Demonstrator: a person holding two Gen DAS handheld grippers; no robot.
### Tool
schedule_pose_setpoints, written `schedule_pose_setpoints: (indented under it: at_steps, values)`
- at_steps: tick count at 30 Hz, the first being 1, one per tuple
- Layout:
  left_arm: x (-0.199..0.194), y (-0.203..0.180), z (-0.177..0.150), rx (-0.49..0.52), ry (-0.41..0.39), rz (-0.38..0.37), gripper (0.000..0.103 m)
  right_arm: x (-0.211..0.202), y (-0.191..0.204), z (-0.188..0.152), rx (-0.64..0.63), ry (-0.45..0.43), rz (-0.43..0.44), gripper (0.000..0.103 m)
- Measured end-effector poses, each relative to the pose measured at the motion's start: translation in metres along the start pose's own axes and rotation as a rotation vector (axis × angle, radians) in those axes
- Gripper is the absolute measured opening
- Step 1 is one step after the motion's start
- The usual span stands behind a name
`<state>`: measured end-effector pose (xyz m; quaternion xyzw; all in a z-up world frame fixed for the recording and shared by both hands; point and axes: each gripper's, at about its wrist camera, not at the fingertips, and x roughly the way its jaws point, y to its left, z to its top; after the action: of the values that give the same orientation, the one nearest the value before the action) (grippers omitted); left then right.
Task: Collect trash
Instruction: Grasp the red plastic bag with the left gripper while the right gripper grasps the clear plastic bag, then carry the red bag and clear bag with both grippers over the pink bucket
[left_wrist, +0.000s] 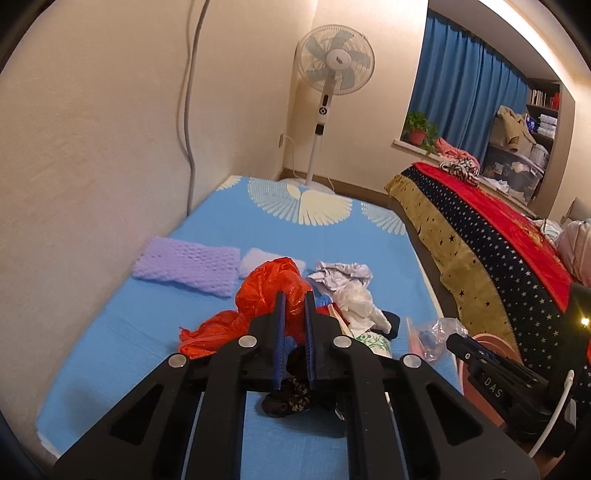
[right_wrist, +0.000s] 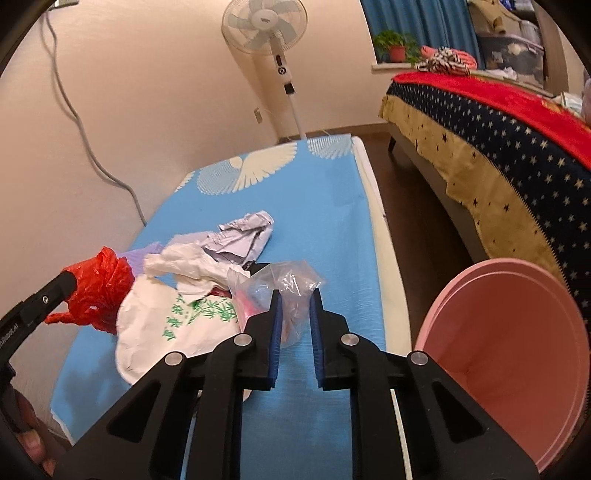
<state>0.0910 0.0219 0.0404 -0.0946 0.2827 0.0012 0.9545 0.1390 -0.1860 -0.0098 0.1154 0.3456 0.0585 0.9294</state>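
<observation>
Blue ribbed pads line both jaws of my left hand-held gripper (left_wrist: 294, 299), and they are drawn nearly together on the red plastic bag (left_wrist: 266, 291), which bunches up around the fingertips. At 6 o'clock beneath the jaws lies a dark patterned cloth (left_wrist: 291, 397) on the blue cover.

My right hand-held gripper (right_wrist: 296, 295) is pinching the clear plastic bag (right_wrist: 284, 284); the crumpled film stands up between the jaws and the pads press on its sides. In the right wrist view the left hand-held gripper enters at 9 o'clock with the red bag at its tip.

Outward from the right hand-held gripper:
- At 10 o'clock, touching the clear bag, a white bag with green bamboo print (right_wrist: 177, 325).
- At 11 o'clock, a crumpled white plastic bag (right_wrist: 184, 266), and beyond it crumpled paper (right_wrist: 247, 236).
- At 3 o'clock, just off the edge of the surface, a pink basin (right_wrist: 509, 354), tilted with its opening toward the camera.

All the trash sits in one cluster on the blue-covered tabletop (right_wrist: 325, 206). In the left wrist view a purple knitted piece (left_wrist: 184, 267) lies at 10 o'clock of the cluster, near the wall. A standing fan (left_wrist: 334, 66) is at 12 o'clock, past the far end; a bed with a starred blanket (left_wrist: 498, 251) runs along 2 o'clock.
</observation>
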Motion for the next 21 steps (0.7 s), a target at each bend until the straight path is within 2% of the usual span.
schedule_pose_setpoints:
  at_steps: [8, 21]
  values:
    - [-0.032, -0.004, 0.004, 0.045, -0.049, -0.03, 0.009, -0.04, 0.004, 0.001, -0.034, -0.058, -0.018, 0.015]
    - [-0.073, -0.041, 0.002, 0.11, -0.085, -0.125, 0.009, -0.098, -0.029, 0.009, 0.006, -0.13, -0.091, 0.015]
